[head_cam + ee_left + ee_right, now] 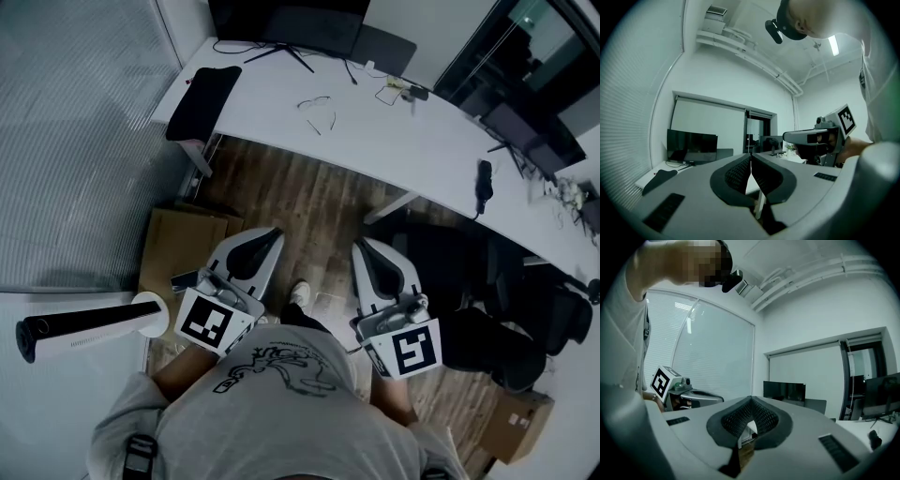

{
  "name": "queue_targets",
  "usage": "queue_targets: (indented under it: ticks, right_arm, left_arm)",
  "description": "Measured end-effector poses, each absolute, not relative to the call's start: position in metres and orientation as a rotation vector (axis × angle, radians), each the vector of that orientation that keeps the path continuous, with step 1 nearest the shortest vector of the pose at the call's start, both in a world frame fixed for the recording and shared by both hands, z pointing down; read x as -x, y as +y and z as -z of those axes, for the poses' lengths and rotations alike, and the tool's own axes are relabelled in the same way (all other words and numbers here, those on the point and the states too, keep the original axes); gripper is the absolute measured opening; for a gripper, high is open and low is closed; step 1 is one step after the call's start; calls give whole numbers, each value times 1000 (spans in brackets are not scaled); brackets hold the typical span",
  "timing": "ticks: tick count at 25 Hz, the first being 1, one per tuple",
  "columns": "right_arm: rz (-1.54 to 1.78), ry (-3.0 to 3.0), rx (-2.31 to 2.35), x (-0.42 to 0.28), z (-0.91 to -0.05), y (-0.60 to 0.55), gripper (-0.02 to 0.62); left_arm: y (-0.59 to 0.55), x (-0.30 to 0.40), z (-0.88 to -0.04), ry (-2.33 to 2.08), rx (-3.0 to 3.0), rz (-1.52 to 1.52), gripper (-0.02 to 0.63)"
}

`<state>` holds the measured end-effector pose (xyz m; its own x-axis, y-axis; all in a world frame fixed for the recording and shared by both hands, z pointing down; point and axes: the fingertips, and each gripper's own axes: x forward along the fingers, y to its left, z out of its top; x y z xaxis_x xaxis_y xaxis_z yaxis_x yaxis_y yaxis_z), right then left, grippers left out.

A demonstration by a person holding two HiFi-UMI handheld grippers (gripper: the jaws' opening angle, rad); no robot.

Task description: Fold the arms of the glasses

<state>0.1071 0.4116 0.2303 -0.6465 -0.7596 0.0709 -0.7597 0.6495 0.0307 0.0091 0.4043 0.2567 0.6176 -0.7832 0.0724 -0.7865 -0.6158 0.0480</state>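
The glasses (318,112) are a thin wire frame lying on the white desk (394,141) at the far side, their arms spread open. Both grippers are held level close to the person's body, over the wooden floor and well short of the desk. My left gripper (273,235) is shut with nothing between its jaws; in the left gripper view its tips (751,157) meet. My right gripper (362,247) is shut and empty too, its tips (751,400) closed in the right gripper view. Each gripper shows in the other's view: the right gripper (820,138), the left gripper (683,393).
A black pouch (202,99), a monitor with its stand (286,26), cables (397,90) and a black device (484,184) lie on the desk. Cardboard boxes (183,249), a white cylinder (86,327) and a black chair (487,291) stand on the floor.
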Motion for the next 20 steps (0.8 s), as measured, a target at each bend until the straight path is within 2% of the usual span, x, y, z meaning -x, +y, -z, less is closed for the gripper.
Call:
queue_targets:
  ticks: [20]
  right_arm:
    - [-36,-2783,-1192,-162,-241,334,9]
  left_arm:
    - [326,-66,-257,-1364,-2717,-84,21]
